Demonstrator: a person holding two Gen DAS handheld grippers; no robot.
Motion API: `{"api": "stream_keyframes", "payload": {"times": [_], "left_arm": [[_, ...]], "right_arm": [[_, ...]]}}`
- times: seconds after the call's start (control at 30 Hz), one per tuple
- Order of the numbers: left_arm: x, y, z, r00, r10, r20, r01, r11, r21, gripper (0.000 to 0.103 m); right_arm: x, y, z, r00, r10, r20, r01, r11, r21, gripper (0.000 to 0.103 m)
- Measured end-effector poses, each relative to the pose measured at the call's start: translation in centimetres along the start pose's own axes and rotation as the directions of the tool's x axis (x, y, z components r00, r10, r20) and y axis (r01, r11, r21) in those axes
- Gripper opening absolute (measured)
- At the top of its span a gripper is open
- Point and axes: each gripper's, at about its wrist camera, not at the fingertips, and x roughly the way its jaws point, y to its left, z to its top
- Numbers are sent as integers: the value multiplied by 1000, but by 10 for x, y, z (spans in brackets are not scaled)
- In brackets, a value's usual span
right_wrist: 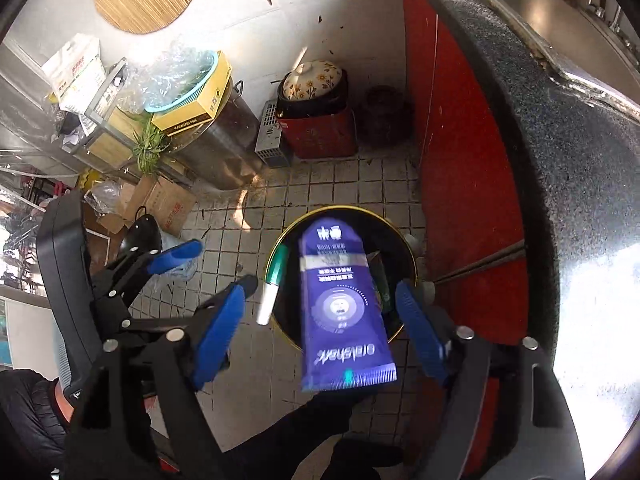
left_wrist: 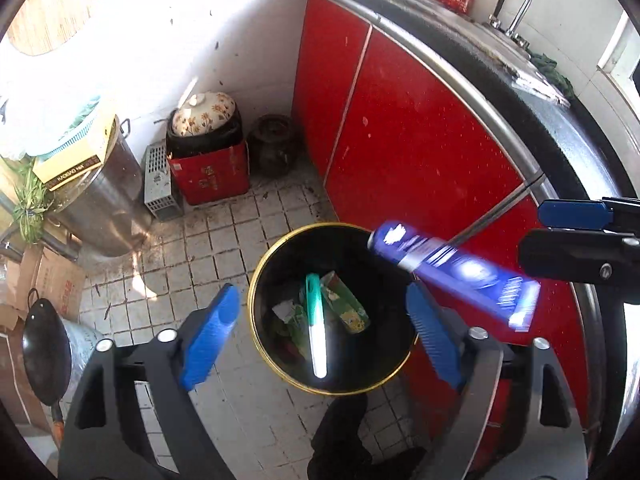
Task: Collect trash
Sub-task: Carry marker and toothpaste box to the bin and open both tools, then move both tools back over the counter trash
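A round black bin with a gold rim (left_wrist: 256, 280) (right_wrist: 276, 252) stands on the tiled floor by the red cabinet. Inside lie a green-and-white tube (left_wrist: 316, 328) (right_wrist: 272, 284) and green packaging (left_wrist: 348, 308). A blue toothpaste tube (left_wrist: 452, 268) (right_wrist: 344, 308) is in the air above the bin, blurred, touching neither gripper. My left gripper (left_wrist: 324, 336) is open over the bin; it also shows in the right wrist view (right_wrist: 216, 264). My right gripper (right_wrist: 320, 332) is open around the falling tube; its fingers (left_wrist: 572, 216) show at the right of the left wrist view.
Red cabinet doors (left_wrist: 400, 140) and a dark countertop (right_wrist: 560, 140) with a sink tap (left_wrist: 516, 0) run along the right. A steel pot (left_wrist: 104, 200), red box with a floral lid (left_wrist: 208, 168), dark jar (left_wrist: 274, 144), wok (left_wrist: 44, 352) and cardboard boxes (right_wrist: 164, 204) crowd the left and back.
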Motion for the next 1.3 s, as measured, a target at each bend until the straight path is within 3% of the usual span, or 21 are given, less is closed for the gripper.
{"api": "stream_keyframes", "payload": {"times": [0.17, 0.4, 0.53, 0.63, 0.7, 0.8, 0.87, 1.0, 1.13, 1.23, 1.3], "left_arm": [[-13, 0, 0, 1000, 3, 1, -3, 1000, 4, 85], [-46, -20, 8, 1000, 9, 13, -11, 996, 88, 85], [-76, -55, 21, 998, -1, 57, -10, 983, 186, 89], [-101, -99, 29, 995, -52, 84, 27, 962, 272, 91], [-116, -137, 31, 990, -108, 91, 70, 934, 349, 92], [-131, -203, 29, 975, -212, 64, 157, 867, 473, 92], [-140, -253, 23, 957, -287, 34, 221, 801, 556, 92], [-156, -350, 0, 914, -404, -46, 319, 643, 696, 92], [-177, -427, -28, 861, -492, -127, 397, 494, 773, 92], [-187, -470, -46, 821, -537, -195, 460, 419, 783, 92], [-191, -491, -56, 806, -547, -226, 482, 385, 787, 92]], "right_arm": [[-24, -3, -6, 1000, 16, 20, -16, 1000, 18, 78], [-88, -11, -25, 994, 0, 110, -6, 998, 62, 83], [-143, -29, -49, 980, -58, 193, 31, 990, 137, 85], [-193, -53, -83, 956, -154, 248, 102, 972, 211, 88], [-224, -72, -109, 934, -229, 276, 151, 949, 276, 88], [-275, -110, -162, 886, -353, 301, 213, 886, 413, 88], [-305, -133, -202, 849, -442, 290, 256, 823, 507, 88], [-356, -169, -287, 767, -597, 236, 318, 672, 669, 88], [-398, -190, -372, 702, -692, 170, 311, 512, 801, 88], [-414, -197, -423, 669, -734, 117, 305, 414, 858, 88], [-421, -200, -448, 656, -748, 94, 294, 369, 882, 88]]}}
